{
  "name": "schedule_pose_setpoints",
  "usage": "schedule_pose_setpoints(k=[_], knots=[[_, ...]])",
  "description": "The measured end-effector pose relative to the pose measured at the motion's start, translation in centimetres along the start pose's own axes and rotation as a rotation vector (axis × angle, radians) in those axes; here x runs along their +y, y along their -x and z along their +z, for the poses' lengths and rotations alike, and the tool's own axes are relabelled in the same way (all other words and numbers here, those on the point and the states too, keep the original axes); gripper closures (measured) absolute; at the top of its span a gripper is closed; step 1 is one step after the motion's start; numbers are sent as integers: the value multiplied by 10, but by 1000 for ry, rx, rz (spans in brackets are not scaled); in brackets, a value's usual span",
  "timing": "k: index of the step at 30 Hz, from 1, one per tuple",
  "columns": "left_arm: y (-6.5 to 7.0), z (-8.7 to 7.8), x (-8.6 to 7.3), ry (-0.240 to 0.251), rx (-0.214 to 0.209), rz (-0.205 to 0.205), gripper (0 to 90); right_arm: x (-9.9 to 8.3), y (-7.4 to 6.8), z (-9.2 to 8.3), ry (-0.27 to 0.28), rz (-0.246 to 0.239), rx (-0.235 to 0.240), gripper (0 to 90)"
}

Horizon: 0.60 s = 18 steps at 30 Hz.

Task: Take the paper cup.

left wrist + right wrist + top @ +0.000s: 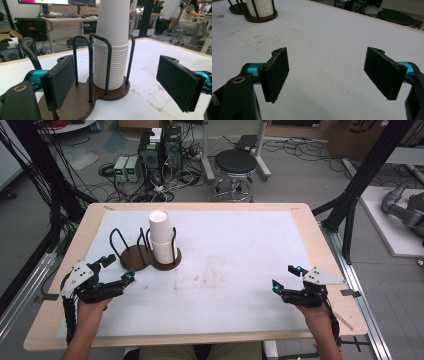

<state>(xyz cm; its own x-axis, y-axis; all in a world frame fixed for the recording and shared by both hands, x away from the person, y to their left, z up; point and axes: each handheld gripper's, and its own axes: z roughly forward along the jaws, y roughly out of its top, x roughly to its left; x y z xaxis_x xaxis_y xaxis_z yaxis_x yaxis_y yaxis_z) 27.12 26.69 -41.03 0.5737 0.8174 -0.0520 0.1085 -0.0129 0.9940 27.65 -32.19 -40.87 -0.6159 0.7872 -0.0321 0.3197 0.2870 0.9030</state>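
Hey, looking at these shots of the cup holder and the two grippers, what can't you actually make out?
- Top of the paper cup stack: cut off by the left gripper view's upper edge.
- Exact cup count: rims too fine and partly behind the holder's wire loops.
- Cup holder in the right gripper view: cropped by the top edge.
- Holder's second bay: high view too coarse for detail.

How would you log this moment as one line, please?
left gripper: open, beside cup holder | right gripper: open over table | cup stack: in holder

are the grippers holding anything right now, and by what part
Nothing is held. The left gripper and right gripper are both open, apart from the cup stack.
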Motion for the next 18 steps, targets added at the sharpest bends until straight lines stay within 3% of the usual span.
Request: schedule_pose_setpoints(k=[11, 18], knots=[[5, 0, 0, -5, -23, 12, 153, 2, -4, -1, 8, 0, 11, 206], [5, 5, 1, 0, -37, -2, 153, 1, -4, -1, 2, 1, 12, 206]])
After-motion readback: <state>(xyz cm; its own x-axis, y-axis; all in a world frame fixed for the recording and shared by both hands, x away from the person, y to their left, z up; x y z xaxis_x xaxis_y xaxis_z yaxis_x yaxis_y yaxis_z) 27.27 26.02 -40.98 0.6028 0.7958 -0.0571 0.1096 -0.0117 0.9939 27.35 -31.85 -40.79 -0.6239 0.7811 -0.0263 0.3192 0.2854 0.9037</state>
